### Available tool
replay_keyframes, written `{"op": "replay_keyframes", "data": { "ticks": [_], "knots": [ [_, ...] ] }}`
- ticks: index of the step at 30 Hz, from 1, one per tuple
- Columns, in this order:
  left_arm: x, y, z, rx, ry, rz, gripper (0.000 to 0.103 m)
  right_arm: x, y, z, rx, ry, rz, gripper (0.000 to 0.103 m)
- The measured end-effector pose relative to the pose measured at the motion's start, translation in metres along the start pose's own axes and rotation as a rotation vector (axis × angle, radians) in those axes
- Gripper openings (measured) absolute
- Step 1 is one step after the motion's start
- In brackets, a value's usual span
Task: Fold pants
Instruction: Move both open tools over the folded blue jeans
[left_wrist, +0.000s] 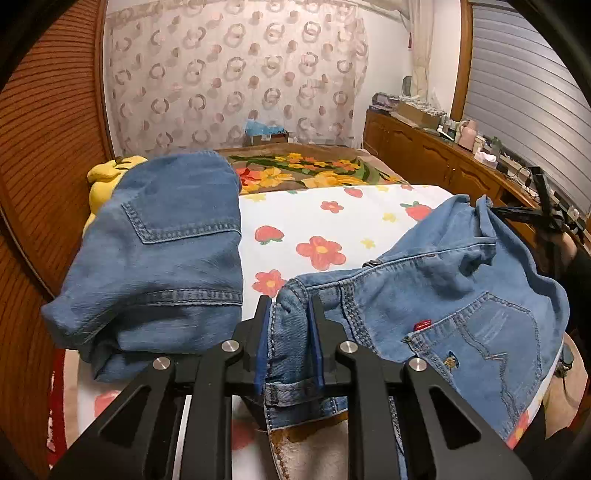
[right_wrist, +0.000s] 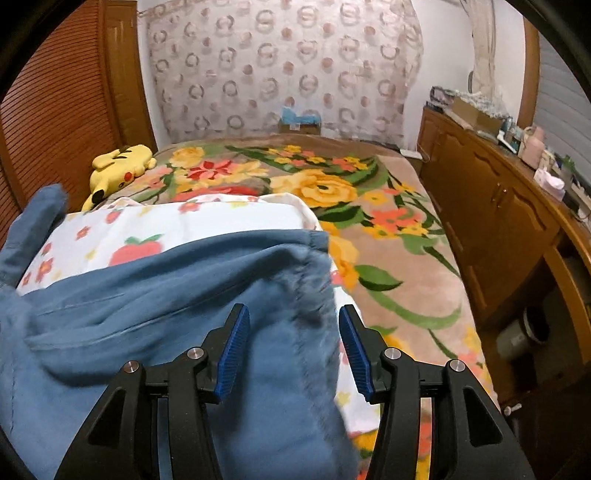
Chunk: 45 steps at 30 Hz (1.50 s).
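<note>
Light blue jeans (left_wrist: 443, 295) with a red tab lie bunched on the right of the bed. My left gripper (left_wrist: 289, 300) is shut on their hemmed edge, and denim fills the narrow gap between the blue pads. A second pair of jeans (left_wrist: 159, 258) sits folded at the left. In the right wrist view, my right gripper (right_wrist: 292, 308) hangs open over blurred blue pants fabric (right_wrist: 184, 295). Its pads (right_wrist: 236, 343) stand wide apart and do not press the cloth. That gripper also shows in the left wrist view as a black shape (left_wrist: 546, 214) at the jeans' far right edge.
A white sheet (left_wrist: 332, 221) printed with strawberries and flowers covers the near bed, over a floral blanket (right_wrist: 369, 206). A yellow plush toy (right_wrist: 118, 166) lies at the bed's left. A wooden sideboard (right_wrist: 498, 206) with clutter runs along the right; slatted wood panels (left_wrist: 37, 147) stand left.
</note>
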<state>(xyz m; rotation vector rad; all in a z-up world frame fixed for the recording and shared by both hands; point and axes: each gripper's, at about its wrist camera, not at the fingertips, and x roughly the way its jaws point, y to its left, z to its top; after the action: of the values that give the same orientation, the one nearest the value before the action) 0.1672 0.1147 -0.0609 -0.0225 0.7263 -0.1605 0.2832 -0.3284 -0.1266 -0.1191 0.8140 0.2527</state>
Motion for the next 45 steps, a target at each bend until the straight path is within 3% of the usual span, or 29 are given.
{"op": "replay_keyframes", "data": {
  "ticks": [4, 5, 6, 7, 10, 15, 16, 18, 24, 27, 29, 31, 35, 39, 45],
  "knots": [
    [-0.005, 0.000, 0.000, 0.001, -0.008, 0.008, 0.020, 0.012, -0.005, 0.015, 0.027, 0.008, 0.035, 0.053],
    [-0.007, 0.000, 0.000, -0.001, -0.010, 0.009, 0.020, 0.015, -0.010, 0.018, 0.037, 0.011, 0.055, 0.045],
    [-0.009, 0.000, 0.000, -0.005, -0.017, 0.011, 0.020, 0.018, -0.015, 0.020, 0.044, 0.011, 0.075, 0.019],
    [-0.011, 0.000, 0.000, -0.012, -0.027, 0.009, 0.019, 0.019, -0.014, 0.023, 0.040, 0.014, 0.114, 0.013],
    [-0.024, 0.003, -0.002, -0.035, -0.061, 0.008, 0.018, 0.008, -0.017, 0.029, 0.005, -0.027, 0.135, 0.010],
    [-0.028, 0.016, -0.008, -0.069, -0.063, 0.053, 0.018, -0.014, -0.014, 0.053, -0.013, -0.120, 0.081, 0.009],
    [-0.026, 0.018, -0.009, -0.074, -0.056, 0.061, 0.018, -0.016, -0.011, 0.054, -0.018, -0.129, 0.072, 0.005],
    [-0.020, 0.023, -0.011, -0.084, -0.046, 0.075, 0.018, -0.012, -0.003, 0.057, -0.027, -0.121, 0.029, 0.006],
    [-0.012, 0.021, -0.014, -0.081, -0.013, 0.071, 0.020, 0.011, 0.029, 0.052, -0.054, -0.054, 0.010, 0.010],
    [-0.019, 0.018, -0.013, -0.069, -0.023, 0.079, 0.032, -0.001, 0.027, 0.051, -0.033, -0.054, 0.033, 0.020],
    [-0.025, 0.016, -0.013, -0.059, -0.039, 0.085, 0.051, -0.016, 0.027, 0.043, -0.038, -0.065, 0.040, 0.025],
    [-0.031, 0.014, -0.012, -0.053, -0.056, 0.075, 0.053, -0.029, 0.018, 0.037, -0.039, -0.076, 0.060, 0.027],
    [-0.041, 0.001, -0.012, -0.029, -0.082, 0.051, 0.078, -0.057, 0.009, 0.012, -0.033, -0.109, 0.093, 0.035],
    [-0.044, -0.022, -0.013, 0.011, -0.092, 0.019, 0.085, -0.078, 0.008, -0.020, -0.027, -0.122, 0.112, 0.044],
    [-0.039, -0.062, -0.013, 0.072, -0.085, -0.040, 0.085, -0.100, 0.000, -0.060, -0.005, -0.108, 0.121, 0.051]
  ]
}}
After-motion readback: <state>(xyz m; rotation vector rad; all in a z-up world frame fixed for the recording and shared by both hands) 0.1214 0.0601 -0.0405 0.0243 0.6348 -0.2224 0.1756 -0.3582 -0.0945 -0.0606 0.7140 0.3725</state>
